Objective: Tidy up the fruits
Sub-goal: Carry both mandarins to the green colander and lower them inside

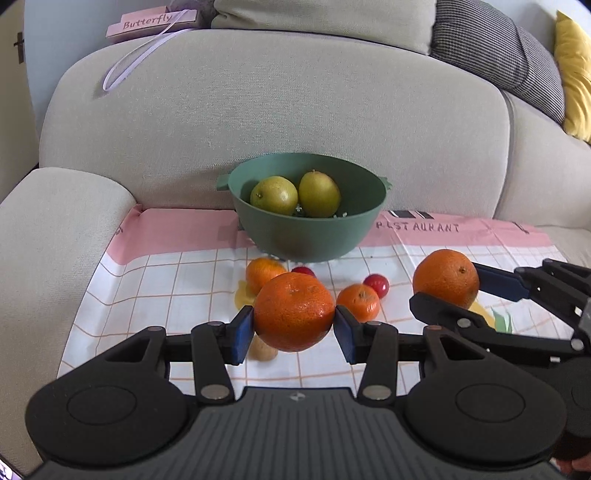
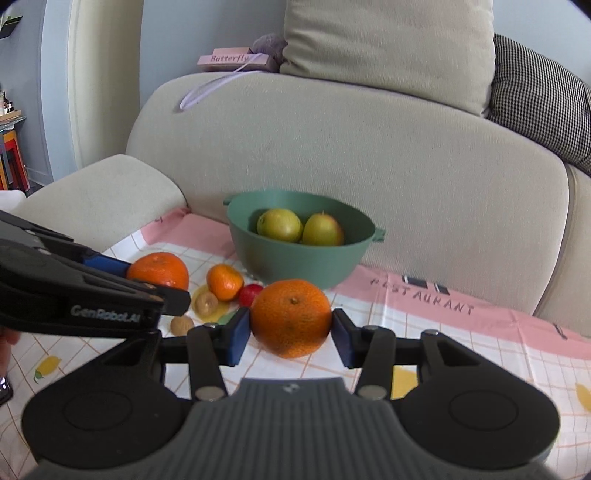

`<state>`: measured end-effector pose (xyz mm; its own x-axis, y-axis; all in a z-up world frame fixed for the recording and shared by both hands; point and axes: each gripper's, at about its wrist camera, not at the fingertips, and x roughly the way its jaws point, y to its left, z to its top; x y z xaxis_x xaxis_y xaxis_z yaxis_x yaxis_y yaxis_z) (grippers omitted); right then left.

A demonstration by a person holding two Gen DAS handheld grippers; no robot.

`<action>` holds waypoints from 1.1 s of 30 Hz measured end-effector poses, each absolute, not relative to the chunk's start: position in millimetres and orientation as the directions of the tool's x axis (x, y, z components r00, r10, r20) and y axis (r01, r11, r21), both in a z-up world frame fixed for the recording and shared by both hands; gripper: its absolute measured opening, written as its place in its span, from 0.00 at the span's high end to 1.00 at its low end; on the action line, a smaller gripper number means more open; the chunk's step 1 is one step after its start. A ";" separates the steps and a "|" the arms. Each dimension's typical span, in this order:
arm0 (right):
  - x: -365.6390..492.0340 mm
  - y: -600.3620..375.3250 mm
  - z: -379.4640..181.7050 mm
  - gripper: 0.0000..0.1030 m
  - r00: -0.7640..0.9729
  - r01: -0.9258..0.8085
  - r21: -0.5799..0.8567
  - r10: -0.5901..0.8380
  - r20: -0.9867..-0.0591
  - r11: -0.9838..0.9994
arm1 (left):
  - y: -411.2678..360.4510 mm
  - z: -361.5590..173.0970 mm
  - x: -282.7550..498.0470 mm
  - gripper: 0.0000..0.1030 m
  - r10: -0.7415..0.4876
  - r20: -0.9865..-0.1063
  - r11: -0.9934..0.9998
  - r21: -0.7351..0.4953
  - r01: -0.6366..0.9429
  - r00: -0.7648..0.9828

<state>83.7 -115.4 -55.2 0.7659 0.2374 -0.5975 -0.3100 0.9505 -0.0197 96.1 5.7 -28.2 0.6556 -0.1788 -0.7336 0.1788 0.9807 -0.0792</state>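
My left gripper [image 1: 294,325] is shut on a large orange [image 1: 294,311], held above the checked cloth. It also shows in the right wrist view [image 2: 147,280] with its orange [image 2: 159,270]. My right gripper [image 2: 291,326] is shut on another large orange [image 2: 291,317]; in the left wrist view this gripper [image 1: 448,286] and its orange [image 1: 446,277] are at the right. A green bowl [image 1: 306,236] holding two yellow-green pears [image 1: 274,195] stands behind, also in the right wrist view [image 2: 295,262]. Two small tangerines [image 1: 358,302] and two red fruits [image 1: 376,284] lie on the cloth.
The pink-edged checked cloth [image 1: 155,295] covers a beige sofa seat, with the backrest [image 1: 280,103] right behind the bowl and an armrest [image 1: 55,229] at the left. Two brown nuts [image 2: 181,325] lie on the cloth. A pink "Butterfly" box [image 1: 151,22] rests on the backrest.
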 end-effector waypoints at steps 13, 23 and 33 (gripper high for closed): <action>133.2 -126.7 -39.5 0.57 0.792 -0.329 -0.090 0.223 -0.568 0.940 | -2.8 -18.2 146.1 0.49 -0.139 -0.723 0.989 -0.065 0.134 0.677; 186.7 -122.1 -40.6 0.57 0.772 -0.372 -0.123 0.233 -0.592 0.920 | 1.4 -18.7 193.4 0.49 -0.186 -0.722 0.979 -0.079 0.187 0.666; 237.4 -108.7 -60.1 0.57 0.675 -0.454 -0.097 0.271 -0.686 0.886 | 2.7 -32.5 242.3 0.49 -0.257 -0.795 0.947 -0.096 0.306 0.549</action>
